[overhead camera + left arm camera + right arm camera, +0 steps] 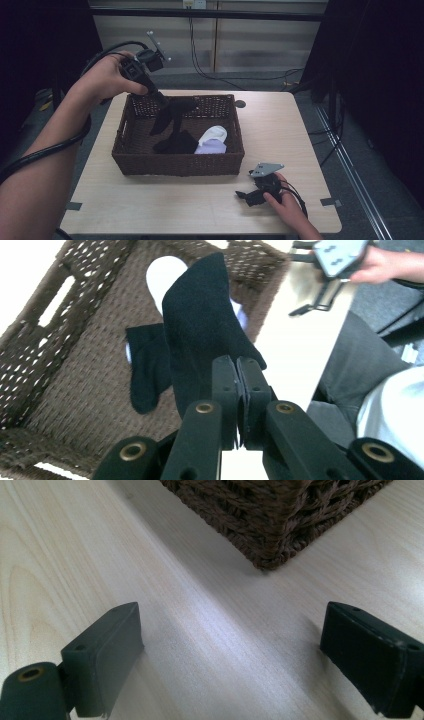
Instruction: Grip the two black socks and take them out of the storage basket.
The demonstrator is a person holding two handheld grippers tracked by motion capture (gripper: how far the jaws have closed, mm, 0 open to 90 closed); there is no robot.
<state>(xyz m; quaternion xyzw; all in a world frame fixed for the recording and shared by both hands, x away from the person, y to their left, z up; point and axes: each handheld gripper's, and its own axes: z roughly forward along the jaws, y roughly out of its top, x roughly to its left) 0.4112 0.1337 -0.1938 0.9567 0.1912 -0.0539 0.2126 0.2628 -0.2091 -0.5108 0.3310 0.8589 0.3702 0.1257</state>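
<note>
At the far left, the left gripper (162, 102) is held up over the wicker basket (125, 150), its jaws pinched tight on a black sock (170, 114) that hangs clear of the basket floor, over the far half. In the left gripper view the two black jaws meet on the edge of that sock (200, 335), and the cloth spreads away from them over the basket's woven bottom (75, 390).

Below it, a second black sock (176, 143) lies flat in the basket, toward the near wall — dark against the weave. Just to its right, touching it, lies a white sock (212, 135) on a pale lilac piece (210, 147).

The basket stands on the light wooden table (280, 130), left of its middle.

At the near right, the right gripper (245, 196) rests low on the table, just beyond the basket's near right corner. Its jaws stand wide apart with nothing between them — in the right gripper view, bare table (215, 645) lies between the pads, and the basket corner (270, 525) is a little ahead.
</note>
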